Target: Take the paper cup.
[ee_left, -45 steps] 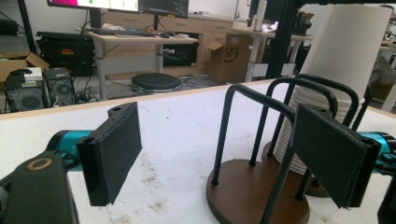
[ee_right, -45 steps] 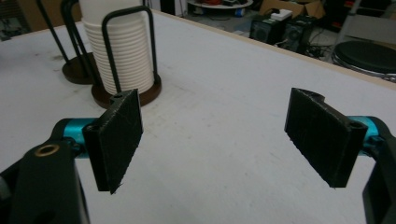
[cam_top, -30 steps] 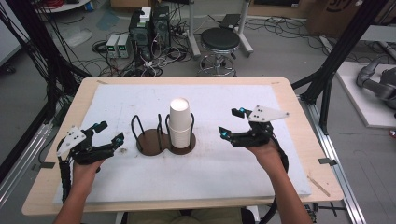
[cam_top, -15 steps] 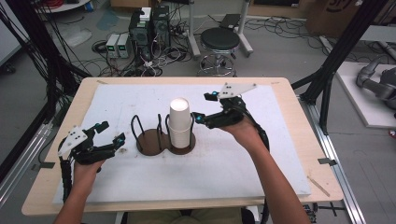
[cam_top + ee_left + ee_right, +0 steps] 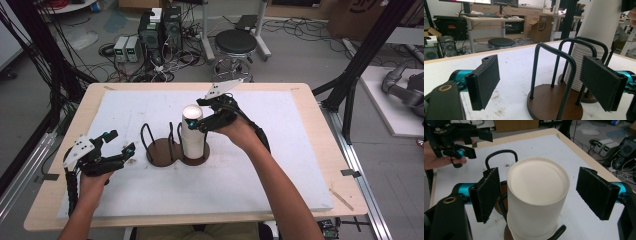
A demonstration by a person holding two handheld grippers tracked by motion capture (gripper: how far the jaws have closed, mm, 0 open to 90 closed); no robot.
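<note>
Centre the right claw (image 5: 536, 195), its jaws just closing yet clear, around the inverted white paper cup stack (image 5: 536, 197) (top cup only) before squeezing.

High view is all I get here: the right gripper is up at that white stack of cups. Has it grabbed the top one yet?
Observer: Not yet. In the right gripper view the pads stand either side of the top cup, with a gap on each side; the jaws have just been closing.
Operator: And the left gripper, is it holding anything?
Observer: No. In the left gripper view its jaws stand wide apart with nothing between them, facing the wire holder.
Operator: Is it really one cup?
Observer: No, that view shows many stacked rims at the bottom.
</note>
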